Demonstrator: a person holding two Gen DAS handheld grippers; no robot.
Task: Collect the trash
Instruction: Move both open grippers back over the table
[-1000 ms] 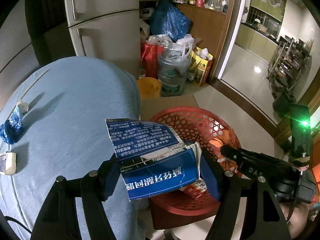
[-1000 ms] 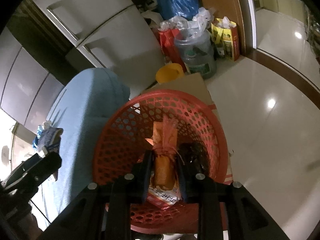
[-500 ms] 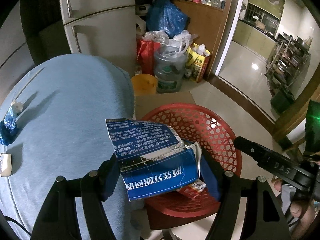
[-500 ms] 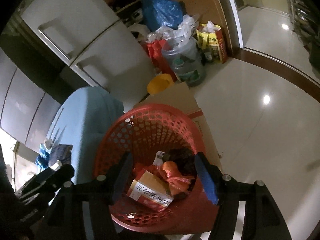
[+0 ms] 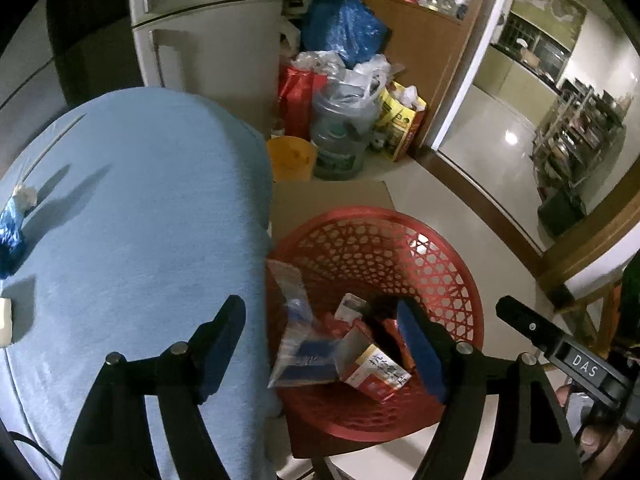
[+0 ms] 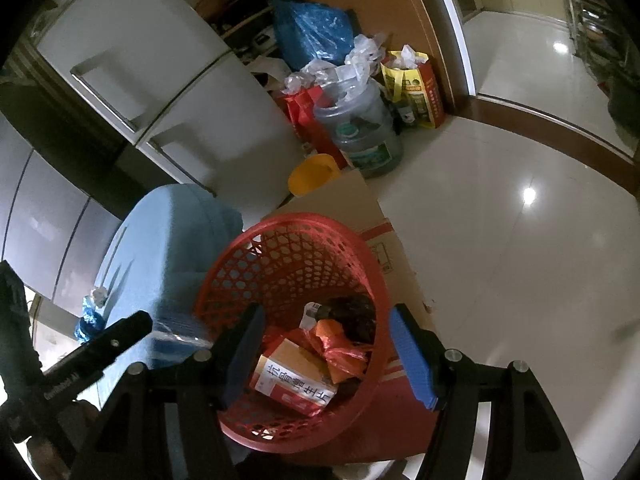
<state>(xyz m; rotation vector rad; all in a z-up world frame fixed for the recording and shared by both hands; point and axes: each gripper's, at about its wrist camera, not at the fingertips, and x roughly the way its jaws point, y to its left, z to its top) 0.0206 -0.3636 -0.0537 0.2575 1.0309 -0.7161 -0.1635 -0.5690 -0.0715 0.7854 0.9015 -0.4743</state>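
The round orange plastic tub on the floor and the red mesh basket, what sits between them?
A flat brown cardboard sheet lies between the orange tub and the red basket, seen in both wrist views.

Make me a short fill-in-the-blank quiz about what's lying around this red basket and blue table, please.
1. The blue packet is dropping into the red ____.
2. The basket stands on a flattened ____ box.
3. A crumpled blue wrapper lies on the ____ tablecloth.
4. The small bucket beside the water jug is ____.

Missing words: basket; cardboard; blue; yellow
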